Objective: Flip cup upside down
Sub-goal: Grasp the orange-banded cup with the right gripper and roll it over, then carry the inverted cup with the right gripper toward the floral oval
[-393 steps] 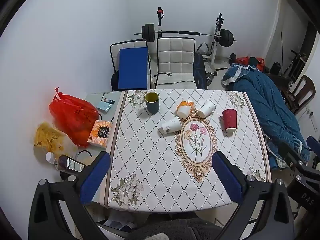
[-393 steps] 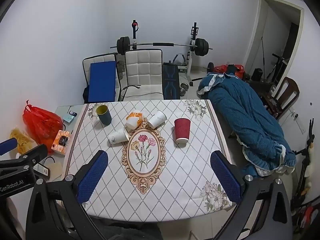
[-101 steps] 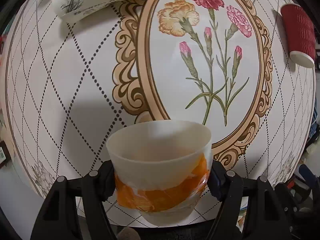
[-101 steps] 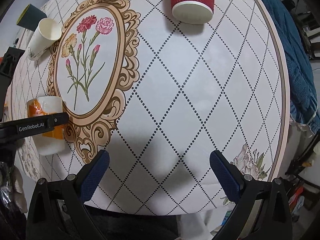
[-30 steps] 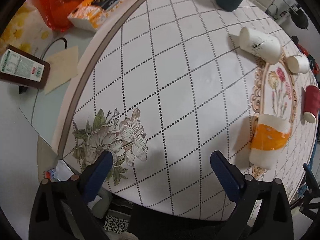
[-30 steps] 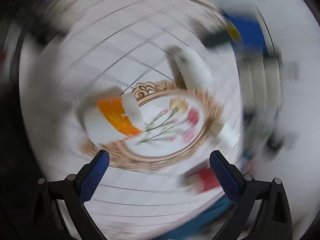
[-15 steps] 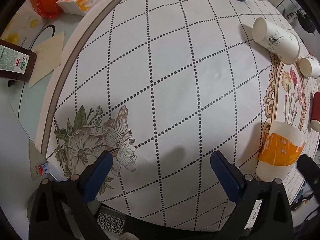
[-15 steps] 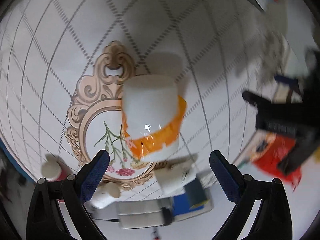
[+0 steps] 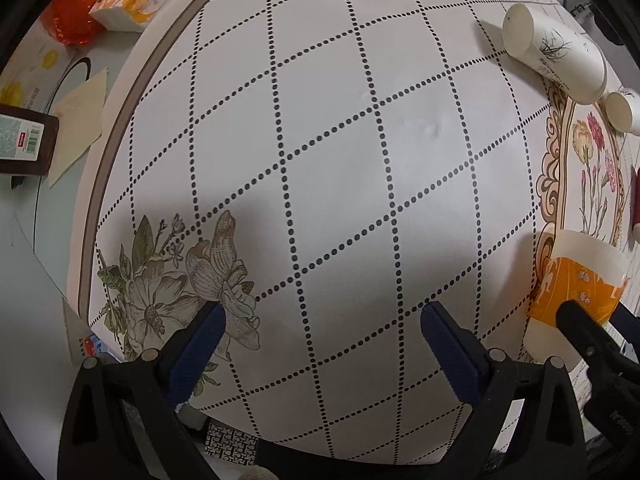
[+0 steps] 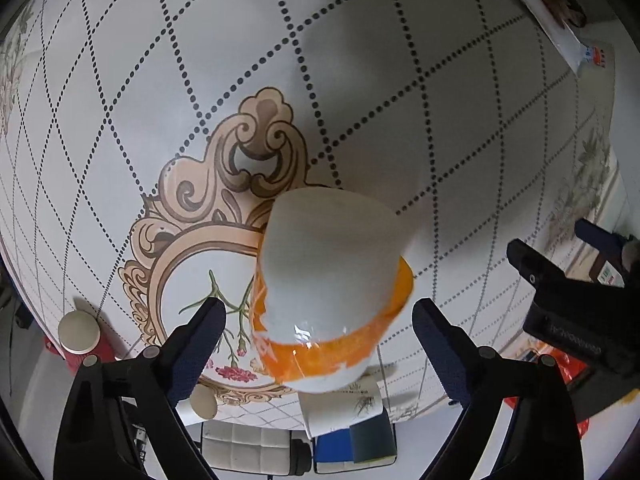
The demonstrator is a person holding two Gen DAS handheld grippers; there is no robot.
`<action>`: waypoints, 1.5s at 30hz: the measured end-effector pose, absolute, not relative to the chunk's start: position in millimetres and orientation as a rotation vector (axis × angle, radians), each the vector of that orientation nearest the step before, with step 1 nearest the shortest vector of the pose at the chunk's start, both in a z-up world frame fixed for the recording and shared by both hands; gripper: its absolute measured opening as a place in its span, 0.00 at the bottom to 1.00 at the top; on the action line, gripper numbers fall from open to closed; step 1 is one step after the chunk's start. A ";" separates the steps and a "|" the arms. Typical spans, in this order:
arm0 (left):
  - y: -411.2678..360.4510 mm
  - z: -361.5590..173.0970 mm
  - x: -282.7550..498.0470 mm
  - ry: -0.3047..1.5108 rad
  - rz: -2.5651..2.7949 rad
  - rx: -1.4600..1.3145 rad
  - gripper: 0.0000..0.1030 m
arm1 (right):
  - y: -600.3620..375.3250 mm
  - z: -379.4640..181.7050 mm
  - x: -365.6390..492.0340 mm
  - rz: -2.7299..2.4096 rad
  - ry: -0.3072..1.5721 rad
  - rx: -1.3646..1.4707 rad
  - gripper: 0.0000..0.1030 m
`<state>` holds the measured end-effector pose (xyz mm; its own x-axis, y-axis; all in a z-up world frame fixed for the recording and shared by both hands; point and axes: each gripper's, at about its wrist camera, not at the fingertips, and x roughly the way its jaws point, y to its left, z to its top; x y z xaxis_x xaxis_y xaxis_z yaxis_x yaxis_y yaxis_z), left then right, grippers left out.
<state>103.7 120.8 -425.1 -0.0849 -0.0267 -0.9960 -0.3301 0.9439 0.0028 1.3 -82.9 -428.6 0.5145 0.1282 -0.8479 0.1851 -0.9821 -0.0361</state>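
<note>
Left gripper (image 9: 322, 334): matte black plastic frame, two angular arms, each ending in a dark blue rectangular finger pad (image 9: 196, 350). Round silver screw heads sit at the joints near each pad.

Right gripper (image 10: 320, 332): same build, black arms, blue pads (image 10: 440, 346), silver screws. In the right wrist view the other gripper's black body carries small pale lettering, unreadable there.

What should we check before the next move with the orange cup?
1. Right gripper open: ok.
2. Orange cup between its fingers: ok.
3. Cup squeezed tight: not ok, not yet.
4. Left gripper open, empty, off to the side: ok.
5. White cup lying well apart: ok.
6. Which end of the orange cup faces up: cannot tell.
</note>
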 end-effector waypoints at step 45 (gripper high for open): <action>99.9 -395.7 138.1 1.597 0.262 -0.145 0.97 | -31.5 -415.5 34.8 -1.821 -0.722 3.108 0.71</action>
<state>138.1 99.9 -395.7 -0.0453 0.0683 -0.9966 -0.2534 0.9642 0.0776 34.8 -31.5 -415.5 0.4706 -0.0581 -0.8804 -0.5608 -0.7901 -0.2476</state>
